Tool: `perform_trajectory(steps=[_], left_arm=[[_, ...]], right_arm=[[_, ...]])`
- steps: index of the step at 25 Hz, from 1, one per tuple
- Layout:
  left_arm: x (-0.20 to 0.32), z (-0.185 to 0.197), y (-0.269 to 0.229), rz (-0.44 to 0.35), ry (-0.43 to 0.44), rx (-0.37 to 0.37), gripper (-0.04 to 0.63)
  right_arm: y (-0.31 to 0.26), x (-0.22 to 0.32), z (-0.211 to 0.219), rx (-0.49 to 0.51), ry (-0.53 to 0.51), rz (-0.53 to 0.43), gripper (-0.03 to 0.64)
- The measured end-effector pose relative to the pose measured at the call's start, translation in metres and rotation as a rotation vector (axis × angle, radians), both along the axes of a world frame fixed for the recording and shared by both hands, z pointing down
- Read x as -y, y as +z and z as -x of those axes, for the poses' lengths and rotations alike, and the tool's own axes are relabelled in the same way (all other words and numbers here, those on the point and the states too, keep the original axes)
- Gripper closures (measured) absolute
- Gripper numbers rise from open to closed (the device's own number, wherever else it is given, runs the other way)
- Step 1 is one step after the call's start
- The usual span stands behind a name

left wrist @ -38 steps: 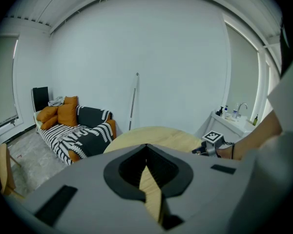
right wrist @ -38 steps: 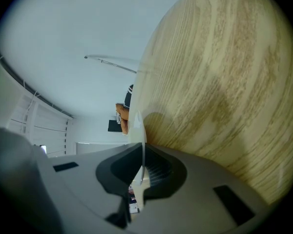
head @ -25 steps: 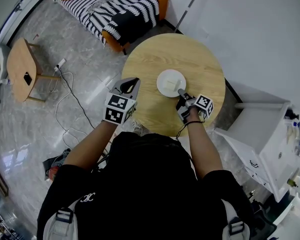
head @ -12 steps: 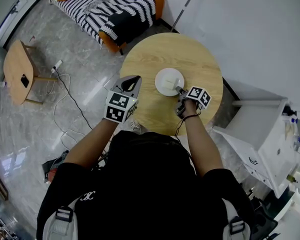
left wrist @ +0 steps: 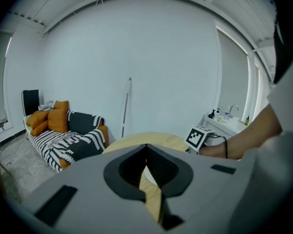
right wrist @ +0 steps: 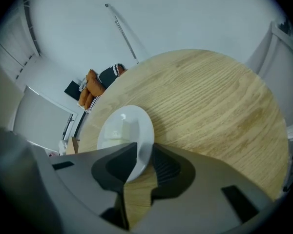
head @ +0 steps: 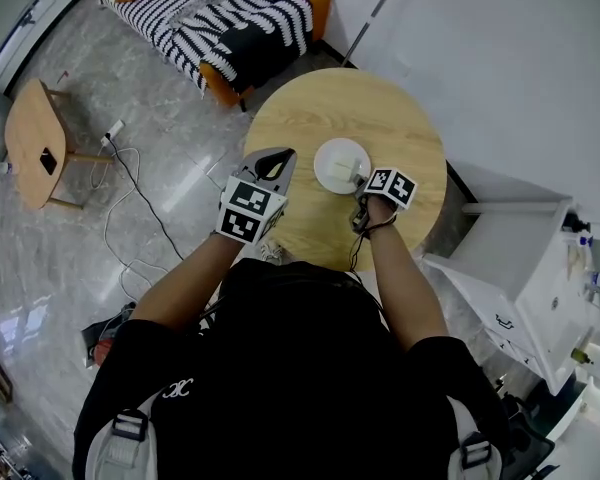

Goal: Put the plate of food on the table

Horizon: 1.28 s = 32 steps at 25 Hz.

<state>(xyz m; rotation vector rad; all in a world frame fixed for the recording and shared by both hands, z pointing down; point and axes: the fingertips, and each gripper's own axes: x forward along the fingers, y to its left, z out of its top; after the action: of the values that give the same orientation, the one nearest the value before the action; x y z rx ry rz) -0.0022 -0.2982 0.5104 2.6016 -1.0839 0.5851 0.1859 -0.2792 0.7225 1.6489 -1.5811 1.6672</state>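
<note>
The right gripper (right wrist: 140, 156) pinches the near rim of the white plate of food (right wrist: 144, 129), which lies ahead of it on the round wooden worktop (right wrist: 210, 101). The left gripper (left wrist: 146, 155), off to its left, is closed and empty.

The round light wooden desk (head: 385, 108) shows a smooth matt grain; the small round white plate (head: 323, 160) looks glossy (glazed ceramic, seemingly); the grey stone floor (head: 40, 258) is polished and reflective.

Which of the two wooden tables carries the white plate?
The large round light-wood table before the person, bearing the white round plate; the small wooden side table bears only a dark object.
</note>
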Motion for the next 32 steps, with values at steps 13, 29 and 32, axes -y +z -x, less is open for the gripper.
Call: perform_trajectory(steps=[13, 29, 32], left_arm=[[0.005, 0.003, 0.005, 0.017, 0.024, -0.016, 0.588], [0.009, -0.024, -0.002, -0.003, 0.106, -0.012, 0.588], [0.011, -0.030, -0.005, -0.011, 0.105, -0.010, 0.588]], right_arm=[[-0.018, -0.009, -0.019, -0.017, 0.099, -0.066, 0.589], [-0.095, -0.016, -0.063, -0.366, 0.068, -0.334, 0.609], [-0.121, -0.014, -0.071, -0.396, 0.096, -0.413, 0.609]])
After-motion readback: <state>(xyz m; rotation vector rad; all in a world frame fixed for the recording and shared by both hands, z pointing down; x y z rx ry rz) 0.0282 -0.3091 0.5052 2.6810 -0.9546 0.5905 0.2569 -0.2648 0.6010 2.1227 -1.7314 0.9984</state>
